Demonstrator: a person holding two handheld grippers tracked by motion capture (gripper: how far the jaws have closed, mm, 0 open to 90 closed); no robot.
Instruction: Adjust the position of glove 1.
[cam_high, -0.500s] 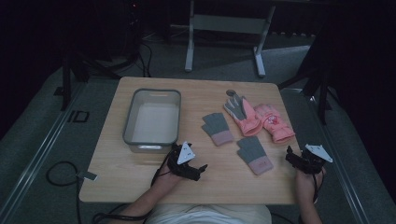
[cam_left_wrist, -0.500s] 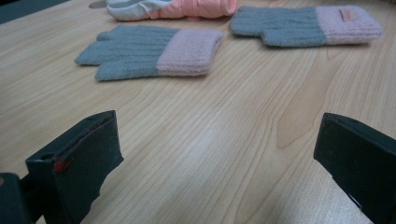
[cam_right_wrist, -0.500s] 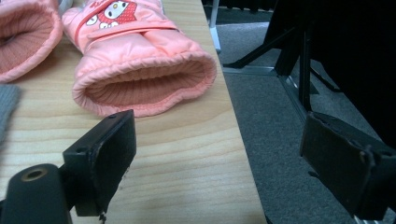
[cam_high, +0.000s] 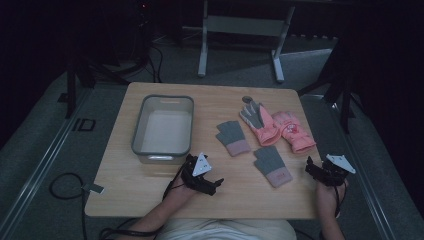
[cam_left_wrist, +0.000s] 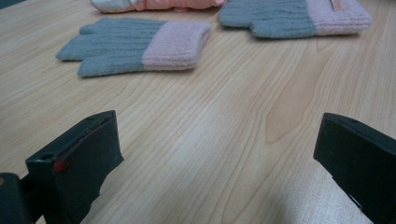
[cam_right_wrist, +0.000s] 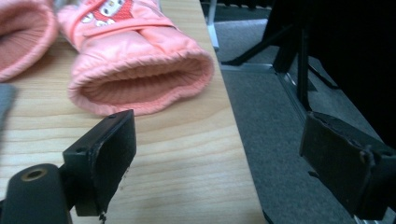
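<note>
Two grey knit gloves with pink cuffs lie flat on the wooden table (cam_high: 150, 200), one (cam_high: 232, 137) left of the other (cam_high: 272, 166). Behind them are two padded pink gloves (cam_high: 261, 123) (cam_high: 295, 131). My left gripper (cam_high: 216, 186) rests near the front edge, open, its jaws pointing at the knit gloves (cam_left_wrist: 135, 44) (cam_left_wrist: 289, 16) with bare wood between them. My right gripper (cam_high: 314, 167) is open at the table's right edge. It faces the cuff opening of a pink glove (cam_right_wrist: 140, 65), and its right jaw hangs over the floor.
A grey plastic bin (cam_high: 136, 131) stands at the left of the table, just behind my left hand. The second pink glove (cam_right_wrist: 21, 32) lies to the left in the right gripper view. Carpeted floor (cam_right_wrist: 280, 140) drops off beyond the right edge; a metal stand (cam_high: 240, 25) is behind the table.
</note>
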